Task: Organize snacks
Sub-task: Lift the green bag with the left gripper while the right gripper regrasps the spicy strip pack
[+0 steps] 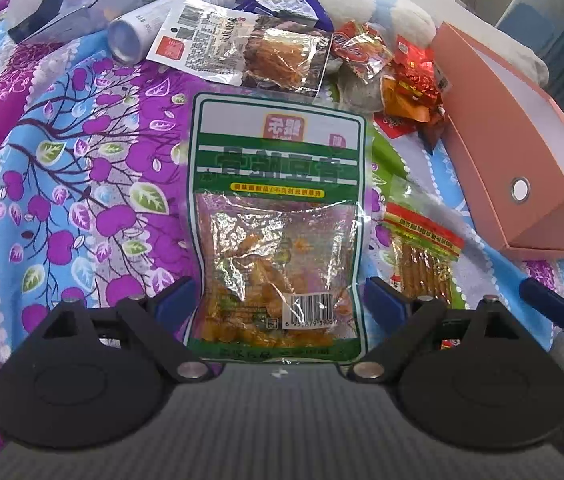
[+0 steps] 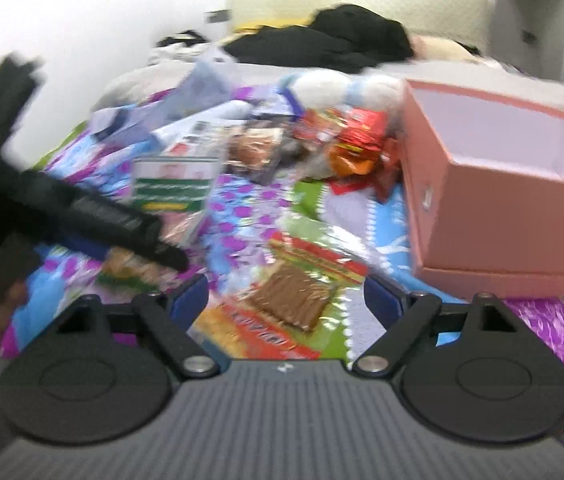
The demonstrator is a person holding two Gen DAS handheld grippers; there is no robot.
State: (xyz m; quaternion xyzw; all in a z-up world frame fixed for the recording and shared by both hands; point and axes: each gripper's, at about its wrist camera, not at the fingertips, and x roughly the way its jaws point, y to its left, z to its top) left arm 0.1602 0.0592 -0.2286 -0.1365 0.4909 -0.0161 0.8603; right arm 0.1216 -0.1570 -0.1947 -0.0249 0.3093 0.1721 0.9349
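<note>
Left wrist view first: my left gripper [image 1: 280, 300] is spread wide, its blue fingers [image 1: 174, 300] on either side of the green pouch [image 1: 278, 216], which lies flat on the bedspread [image 1: 82, 184] with its bottom edge nearest me and its barcode corner by the right finger; I cannot tell whether either finger touches the film. Straight ahead of the pouch lies a white-labelled pouch [image 1: 242, 46] of brown strips, with a pale bottle [image 1: 170, 20] on its side ahead and to the left. Ahead and to the right sits a heap of red and orange packets [image 1: 394, 76], touching the near end of the pink box [image 1: 514, 140], which runs along the right side with its open top facing up. Just right of my right finger lies a stick pack [image 1: 422, 248] with a red and yellow header, between the green pouch and the box. At the far right edge a blue fingertip of the other tool shows. From the right wrist view, which is blurred, my right gripper [image 2: 286, 300] is also open and holding nothing, and the stick pack [image 2: 298, 292] lies between and just ahead of its fingers on the bedspread [image 2: 242, 200]. The pink box [image 2: 502, 200] is ahead and to the right, near the right finger. The left gripper [image 2: 162, 252] shows as a dark shape to the left, over the green pouch [image 2: 170, 192], and the packets [image 2: 350, 144] lie far ahead against the box.
</note>
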